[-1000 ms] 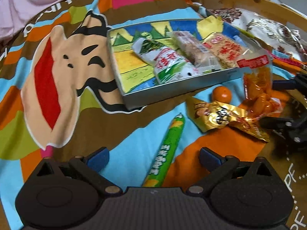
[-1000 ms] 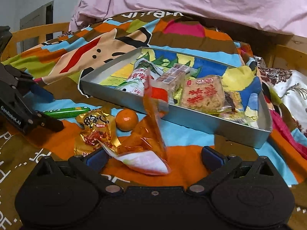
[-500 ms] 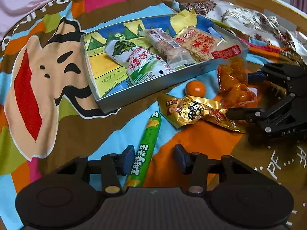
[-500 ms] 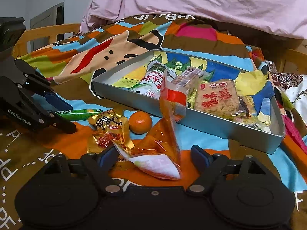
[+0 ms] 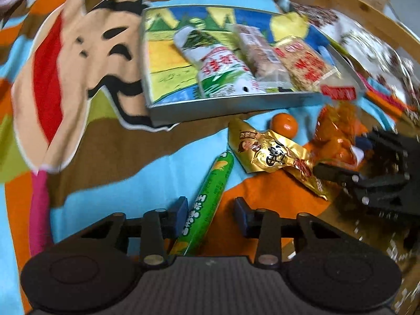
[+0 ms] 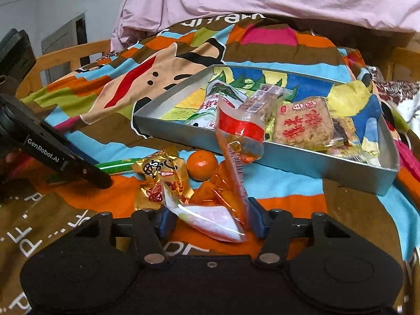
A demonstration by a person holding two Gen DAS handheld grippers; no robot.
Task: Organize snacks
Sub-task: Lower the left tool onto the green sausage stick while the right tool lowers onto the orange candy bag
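Upright, orange snack bag (image 6: 231, 157) shows red band.

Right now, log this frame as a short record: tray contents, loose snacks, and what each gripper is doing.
tray: three packets lined up, more at the far end
loose: gold packet; mandarin
left gripper: fingers either side of green sausage stick, gap remains
right gripper: fingers flank orange bag, contact unclear

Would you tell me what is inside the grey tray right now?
The grey tray holds a green-and-white packet, a clear-wrapped bar and a red-lettered rice cracker. More yellow wrappers lie partly beneath the cracker; their contents are hidden.
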